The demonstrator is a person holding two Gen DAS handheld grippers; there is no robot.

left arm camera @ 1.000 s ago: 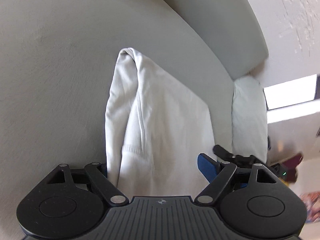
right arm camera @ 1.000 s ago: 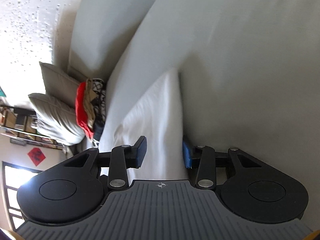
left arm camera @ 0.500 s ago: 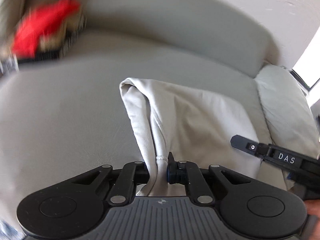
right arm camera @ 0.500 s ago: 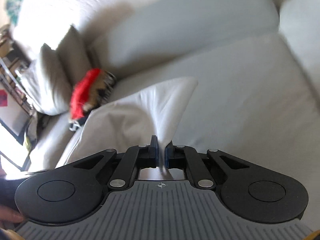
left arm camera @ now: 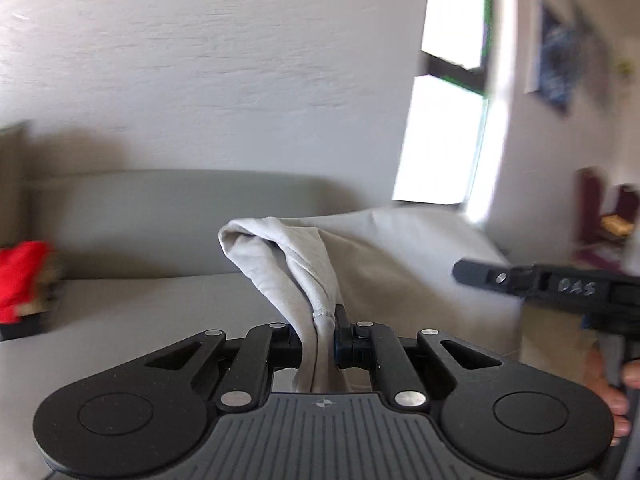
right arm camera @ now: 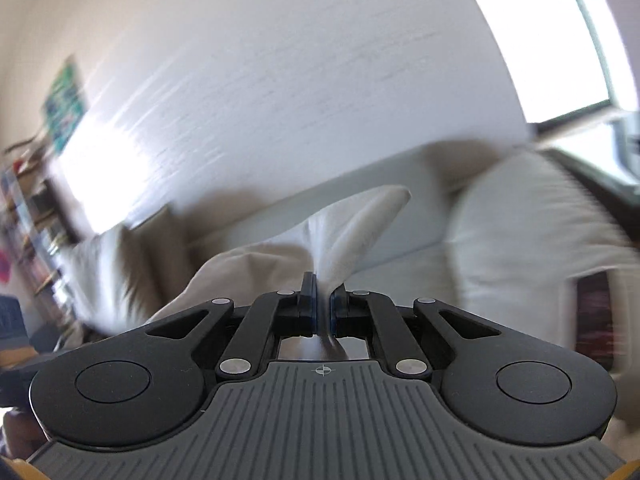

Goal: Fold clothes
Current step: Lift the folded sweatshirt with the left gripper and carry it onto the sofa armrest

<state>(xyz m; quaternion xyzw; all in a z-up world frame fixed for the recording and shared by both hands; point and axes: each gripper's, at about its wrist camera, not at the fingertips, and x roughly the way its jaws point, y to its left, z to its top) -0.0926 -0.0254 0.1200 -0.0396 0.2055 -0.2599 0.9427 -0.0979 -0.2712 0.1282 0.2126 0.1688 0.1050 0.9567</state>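
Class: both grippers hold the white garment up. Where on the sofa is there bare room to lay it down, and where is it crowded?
Bare seat lies between the red clothes at the left end and the garment. The right end is crowded by a cushion.

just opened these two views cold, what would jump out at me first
The pale garment dominates: it is pinched shut in the left tool and, in the right wrist view, in the right tool, bunched into folds above each. Behind it runs a grey sofa, with a red item at the far left of the left wrist view. A bright window glares at upper right.
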